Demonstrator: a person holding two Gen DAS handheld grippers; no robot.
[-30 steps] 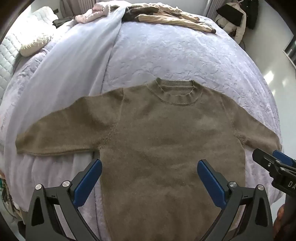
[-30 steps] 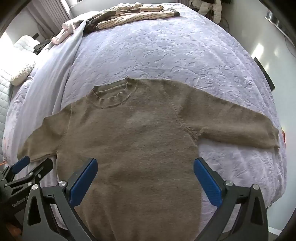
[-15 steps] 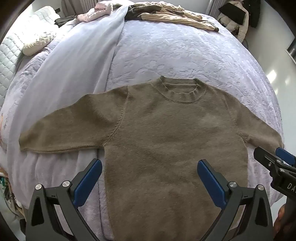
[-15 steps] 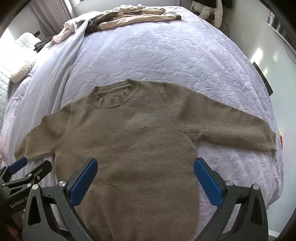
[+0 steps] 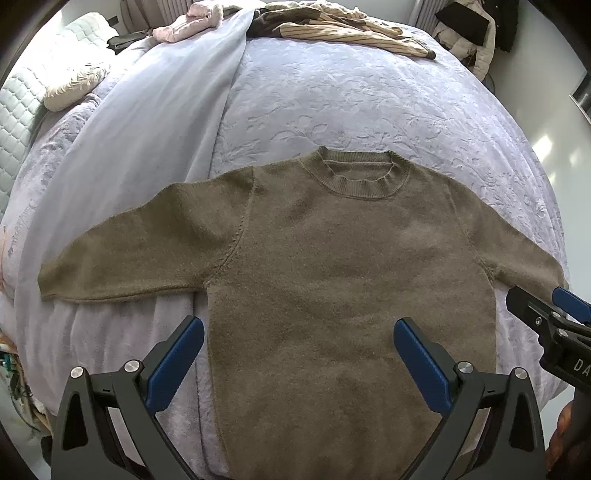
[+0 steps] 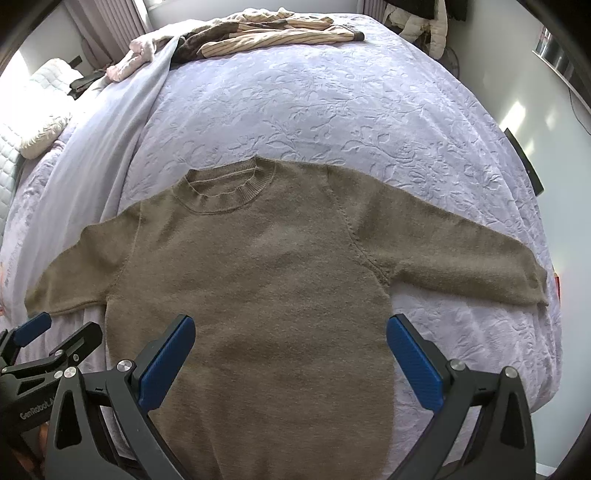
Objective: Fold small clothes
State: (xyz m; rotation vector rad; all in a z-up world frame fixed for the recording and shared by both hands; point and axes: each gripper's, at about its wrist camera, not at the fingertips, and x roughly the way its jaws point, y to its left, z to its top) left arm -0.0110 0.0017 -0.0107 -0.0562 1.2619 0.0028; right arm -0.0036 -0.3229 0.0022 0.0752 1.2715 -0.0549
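A small olive-brown knit sweater lies flat, front up, on a lavender bedspread, collar away from me, both sleeves spread sideways. It also shows in the right wrist view. My left gripper is open and empty, held above the sweater's lower body. My right gripper is open and empty, also above the lower body. The right gripper shows at the right edge of the left wrist view; the left one shows at the left edge of the right wrist view.
A light blue sheet lies along the bed's left side. A striped beige garment and a pink garment lie at the far end. A cream cushion sits far left. The bed edge and floor are to the right.
Both grippers have drawn back and risen slightly, so the sweater sits a little lower and more fully in view. The sweater has not moved and both grippers stay open.
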